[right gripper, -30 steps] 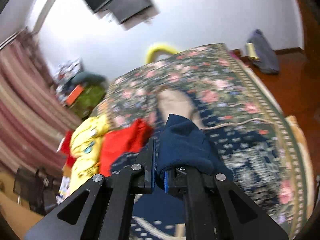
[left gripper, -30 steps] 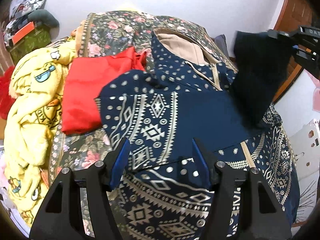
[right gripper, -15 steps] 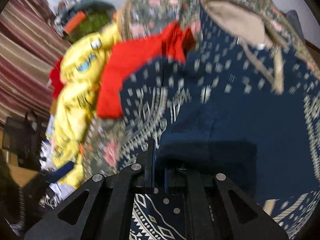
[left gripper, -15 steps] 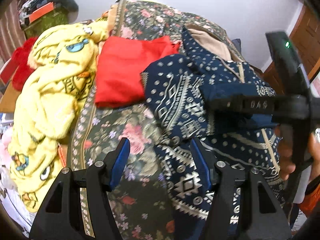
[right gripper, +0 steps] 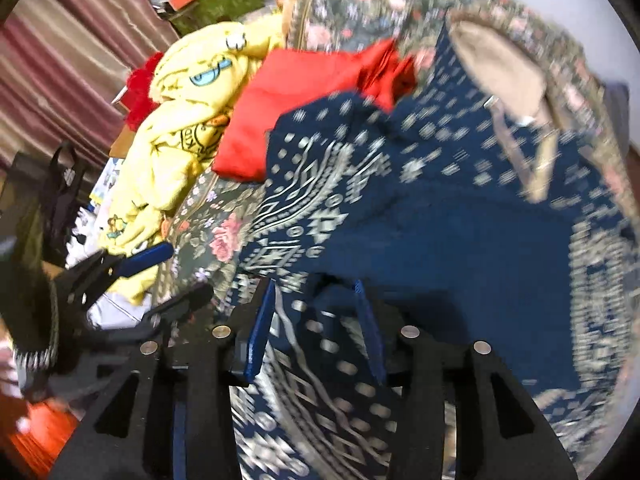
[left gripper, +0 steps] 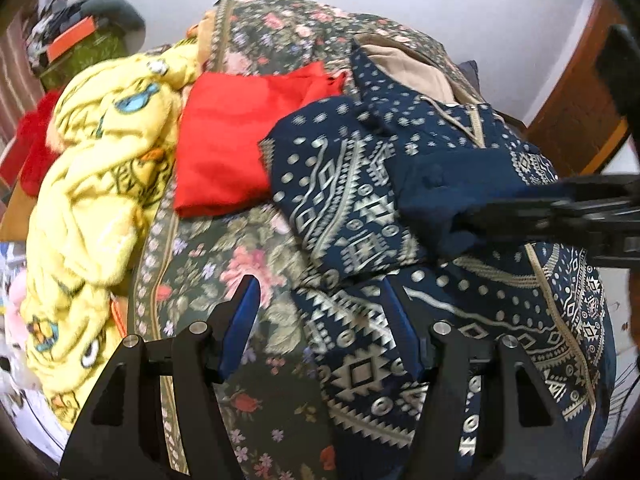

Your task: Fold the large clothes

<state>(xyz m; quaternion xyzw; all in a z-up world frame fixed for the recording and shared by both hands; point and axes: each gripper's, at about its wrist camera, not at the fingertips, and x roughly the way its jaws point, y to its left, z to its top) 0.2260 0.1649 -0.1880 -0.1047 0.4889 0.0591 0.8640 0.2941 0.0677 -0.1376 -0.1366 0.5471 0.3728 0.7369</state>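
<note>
Right fingers [right gripper: 372, 320] just opening, navy dress [right gripper: 460, 248] fold lying loose between them; left gripper [left gripper: 320, 312] hovering agape over bedspread [left gripper: 224, 248] (dress spread beside red cloth [left gripper: 228, 140]).

One navy patterned garment [left gripper: 360, 184] lay spread on the bed [left gripper: 240, 248], and that was the only one of its kind. One folded red garment [left gripper: 228, 140] sat beside it. One yellow cartoon-print blanket [left gripper: 92, 184] was heaped at the edge, with one fuzzy red item [left gripper: 32, 144] past it. Two tools were counted: the left tool [left gripper: 320, 312] and the right tool [right gripper: 316, 320]. One green bundle [left gripper: 88, 52] stood at the back.
</note>
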